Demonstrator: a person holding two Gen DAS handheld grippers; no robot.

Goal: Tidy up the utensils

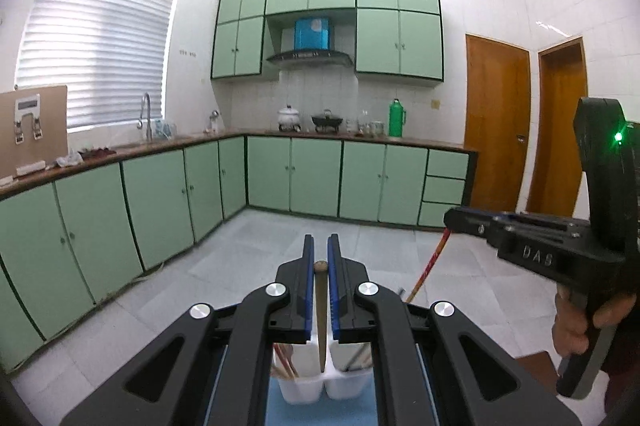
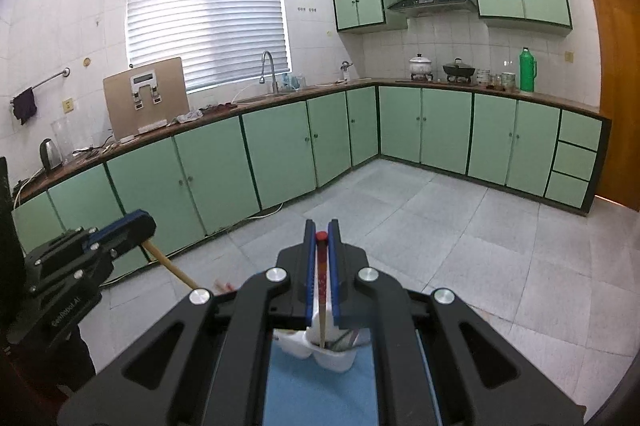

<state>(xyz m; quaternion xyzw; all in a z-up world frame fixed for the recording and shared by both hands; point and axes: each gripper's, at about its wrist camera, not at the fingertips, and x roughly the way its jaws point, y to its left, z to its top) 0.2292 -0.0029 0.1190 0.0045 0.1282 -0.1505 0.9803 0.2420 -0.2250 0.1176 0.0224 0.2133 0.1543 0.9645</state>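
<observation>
My left gripper [image 1: 320, 246] is shut on a brown wooden chopstick [image 1: 320, 306] that stands upright, its lower end inside a white two-part utensil holder [image 1: 320, 384]. My right gripper [image 2: 321, 229] is shut on a red-topped chopstick [image 2: 321, 278], its lower end down in the holder [image 2: 320, 350]. The holder sits on a blue mat [image 2: 320, 394] and has other chopsticks and utensils in both parts. The right gripper [image 1: 450, 218] with its red chopstick [image 1: 430, 268] shows at the right of the left wrist view. The left gripper [image 2: 140, 226] and its chopstick [image 2: 172, 268] show at the left of the right wrist view.
Green base cabinets [image 2: 280, 154] with a brown counter run along the far walls, with a sink tap [image 2: 270, 70], a kettle [image 2: 50, 154], pots and a green flask [image 2: 527, 70]. Grey tiled floor [image 2: 460, 246] lies beyond. Wooden doors [image 1: 496, 130] stand at the right.
</observation>
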